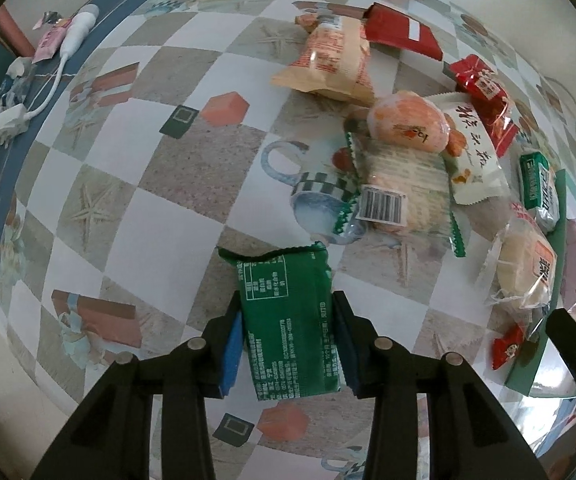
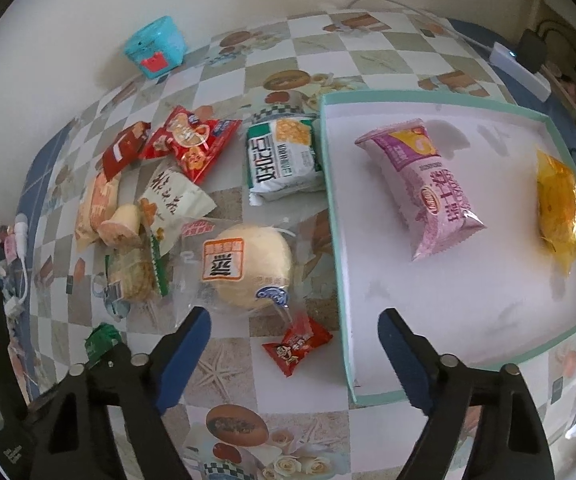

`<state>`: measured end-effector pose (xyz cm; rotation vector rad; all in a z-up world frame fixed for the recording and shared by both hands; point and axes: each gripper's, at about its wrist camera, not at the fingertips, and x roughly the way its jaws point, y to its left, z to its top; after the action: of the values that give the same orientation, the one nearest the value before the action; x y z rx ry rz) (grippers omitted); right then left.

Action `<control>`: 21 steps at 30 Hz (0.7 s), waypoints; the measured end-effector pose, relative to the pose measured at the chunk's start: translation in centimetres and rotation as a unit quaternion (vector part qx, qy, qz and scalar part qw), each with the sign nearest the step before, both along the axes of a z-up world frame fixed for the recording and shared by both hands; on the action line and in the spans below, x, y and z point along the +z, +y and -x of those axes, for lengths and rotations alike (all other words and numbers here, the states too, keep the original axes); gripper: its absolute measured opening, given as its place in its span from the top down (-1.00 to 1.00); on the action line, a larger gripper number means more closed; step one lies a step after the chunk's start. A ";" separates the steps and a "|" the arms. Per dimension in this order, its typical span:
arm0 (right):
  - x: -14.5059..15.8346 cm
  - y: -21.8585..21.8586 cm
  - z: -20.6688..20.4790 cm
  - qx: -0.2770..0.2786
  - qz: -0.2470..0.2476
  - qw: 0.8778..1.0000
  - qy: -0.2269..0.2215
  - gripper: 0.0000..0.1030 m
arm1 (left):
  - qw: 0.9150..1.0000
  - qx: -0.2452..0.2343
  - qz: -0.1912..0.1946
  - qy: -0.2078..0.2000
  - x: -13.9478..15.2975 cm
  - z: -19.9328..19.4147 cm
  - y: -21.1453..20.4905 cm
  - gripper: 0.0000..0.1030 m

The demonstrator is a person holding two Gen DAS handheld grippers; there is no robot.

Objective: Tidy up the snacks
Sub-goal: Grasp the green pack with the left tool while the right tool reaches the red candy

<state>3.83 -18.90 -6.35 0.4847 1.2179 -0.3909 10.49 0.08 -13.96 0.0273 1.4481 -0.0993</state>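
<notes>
My left gripper (image 1: pixel 288 300) points straight down at the checked tablecloth, and its blue pads are shut on a dark green snack packet (image 1: pixel 288 320) that stands lengthwise between them. My right gripper (image 2: pixel 293 320) is open. It hovers over a small red packet (image 2: pixel 295 344) and the near left rim of a shallow teal box (image 2: pixel 337 260). Inside the box lie a pink packet (image 2: pixel 427 188) and a yellow packet (image 2: pixel 559 204). Left of the box lie loose snacks: a round bun in clear wrap (image 2: pixel 248 268), a green-and-white packet (image 2: pixel 284 156) and red packets (image 2: pixel 192 140).
A teal toy-like container (image 2: pixel 156 46) stands by the back wall. A white cable with a plug (image 1: pixel 76 32) and scraps of wrapper lie on the blue table border at the left. A white power strip (image 2: pixel 523 68) sits at the back right corner.
</notes>
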 end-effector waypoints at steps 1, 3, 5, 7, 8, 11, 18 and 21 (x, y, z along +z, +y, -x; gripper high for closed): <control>0.0 0.2 0.0 0.005 0.001 1.000 0.000 -0.59 | 1.000 -0.001 0.000 0.000 0.0 0.0 -0.1 0.17; -0.1 0.5 0.0 0.010 0.001 1.000 0.002 -0.58 | 1.000 -0.002 0.000 0.001 -0.1 0.0 -0.3 0.17; -0.2 0.8 0.0 0.014 0.001 1.000 0.004 -0.58 | 1.000 -0.001 0.000 0.001 -0.1 0.0 -0.2 0.17; -0.3 0.9 0.1 0.016 0.001 1.000 0.008 -0.57 | 1.000 -0.001 0.001 0.001 -0.1 0.0 -0.2 0.17; -0.4 1.0 0.1 0.020 -0.002 1.000 0.010 -0.56 | 1.000 -0.001 0.001 0.001 -0.1 0.0 -0.1 0.17; -0.5 1.5 0.1 0.027 -0.008 1.000 0.009 -0.47 | 1.000 -0.001 0.001 0.001 -0.1 0.1 0.0 0.17; -1.3 1.4 0.0 0.033 -0.018 0.999 0.021 -0.27 | 1.000 -0.001 0.001 0.002 0.1 0.1 0.0 0.17; -1.8 1.2 0.0 0.030 -0.027 0.999 0.026 -0.21 | 1.000 -0.001 0.001 0.002 -0.1 0.0 0.0 0.17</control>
<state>3.87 -17.65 -8.20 0.4859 1.2935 -0.3222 10.53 0.05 -14.04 0.0266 1.4529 -0.1020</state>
